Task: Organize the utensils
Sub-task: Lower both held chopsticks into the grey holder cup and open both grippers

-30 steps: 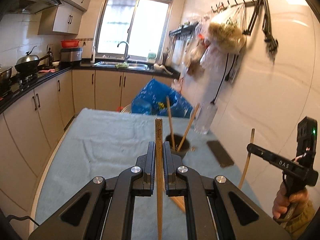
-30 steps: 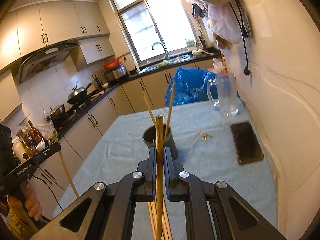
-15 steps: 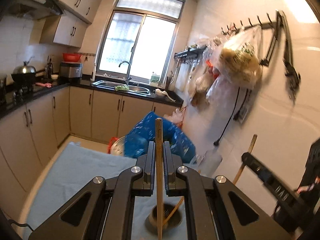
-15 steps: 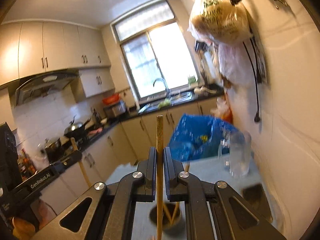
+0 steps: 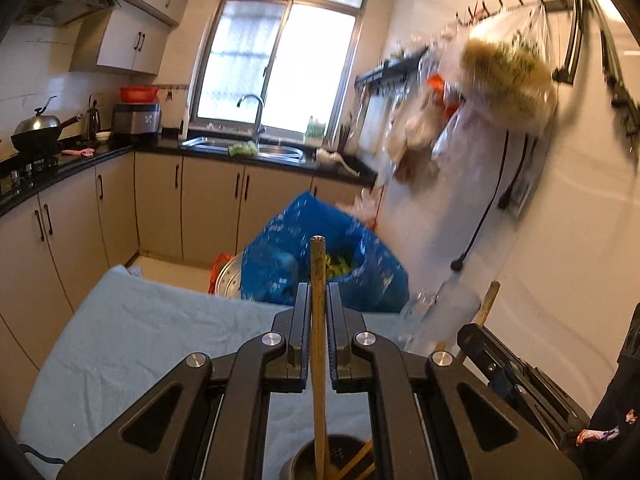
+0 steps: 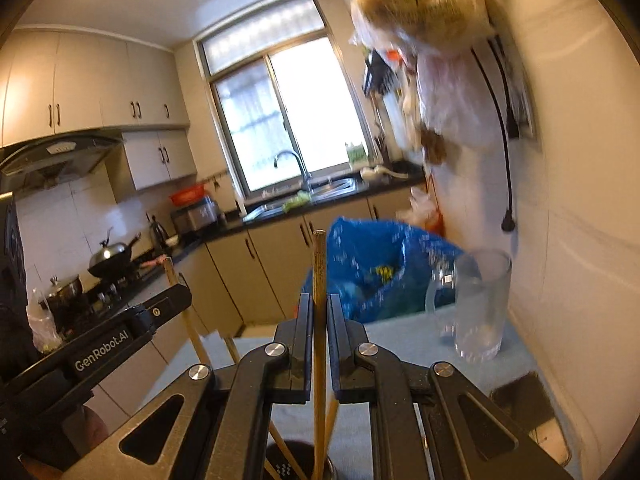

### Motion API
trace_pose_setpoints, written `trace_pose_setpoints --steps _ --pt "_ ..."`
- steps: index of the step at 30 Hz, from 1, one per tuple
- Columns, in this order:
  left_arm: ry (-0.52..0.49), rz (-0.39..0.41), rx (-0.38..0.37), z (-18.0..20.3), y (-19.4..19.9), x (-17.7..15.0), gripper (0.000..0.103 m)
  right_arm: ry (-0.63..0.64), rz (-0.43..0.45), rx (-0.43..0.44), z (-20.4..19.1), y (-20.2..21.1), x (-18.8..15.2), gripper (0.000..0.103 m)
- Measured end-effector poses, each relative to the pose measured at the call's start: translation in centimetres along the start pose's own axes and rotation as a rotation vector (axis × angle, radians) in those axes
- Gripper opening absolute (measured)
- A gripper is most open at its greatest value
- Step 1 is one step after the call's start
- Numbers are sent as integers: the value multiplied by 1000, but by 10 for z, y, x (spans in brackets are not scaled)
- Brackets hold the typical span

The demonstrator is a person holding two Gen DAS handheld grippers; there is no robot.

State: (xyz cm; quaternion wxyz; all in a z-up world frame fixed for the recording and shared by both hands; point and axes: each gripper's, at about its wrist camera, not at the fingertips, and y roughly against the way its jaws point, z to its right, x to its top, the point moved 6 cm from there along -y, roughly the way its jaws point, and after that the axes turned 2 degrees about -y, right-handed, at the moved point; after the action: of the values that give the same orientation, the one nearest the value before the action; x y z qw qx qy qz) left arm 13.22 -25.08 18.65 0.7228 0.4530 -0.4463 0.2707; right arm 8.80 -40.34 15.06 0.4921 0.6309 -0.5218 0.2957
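My left gripper (image 5: 319, 292) is shut on a wooden chopstick (image 5: 319, 320) held upright, its lower end down in the dark utensil cup (image 5: 320, 458) below, where other chopsticks lean. My right gripper (image 6: 319, 300) is shut on another wooden chopstick (image 6: 319, 320), also upright, its lower end in the same cup (image 6: 298, 462). Each gripper shows in the other's view: the right one (image 5: 516, 372) at the lower right, the left one (image 6: 120, 336) at the left, both holding their chopsticks. The two grippers hang side by side over the cup.
The table has a light blue cloth (image 5: 132, 332). A glass mug (image 6: 478, 304) stands at the back right by the wall, a dark flat pad (image 6: 524, 400) in front of it. A blue plastic bag (image 5: 320, 264) sits beyond the table's far end. Bags hang from wall hooks (image 5: 504, 68).
Both grippers have come over the cup and tipped up from pointing down at the table. The chopsticks' lower ends now reach into the cup.
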Motion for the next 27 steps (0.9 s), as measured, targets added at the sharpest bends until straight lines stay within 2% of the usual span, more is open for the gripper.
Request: trace_pose_setpoints --steps 7,12,17,21,23,25,27 --pt "-5 -22 12 -2 8 -11 7 -48 -78 26 11 -11 -18 8" --pt "28 -25 21 -14 31 -7 9 -45 -81 21 10 -1 -16 22" --pt "55 14 37 -29 72 -3 25 -25 -46 18 5 29 -6 33" --pt "77 27 70 -49 115 -16 32 9 -54 17 2 56 -12 45" --pt "99 17 91 -60 130 -31 42 33 -94 12 3 65 -26 53" --pt "118 -17 122 -72 141 -55 43 56 -166 15 6 69 -52 55" --pt "122 -94 149 -83 145 -87 43 98 -292 26 9 67 -95 55"
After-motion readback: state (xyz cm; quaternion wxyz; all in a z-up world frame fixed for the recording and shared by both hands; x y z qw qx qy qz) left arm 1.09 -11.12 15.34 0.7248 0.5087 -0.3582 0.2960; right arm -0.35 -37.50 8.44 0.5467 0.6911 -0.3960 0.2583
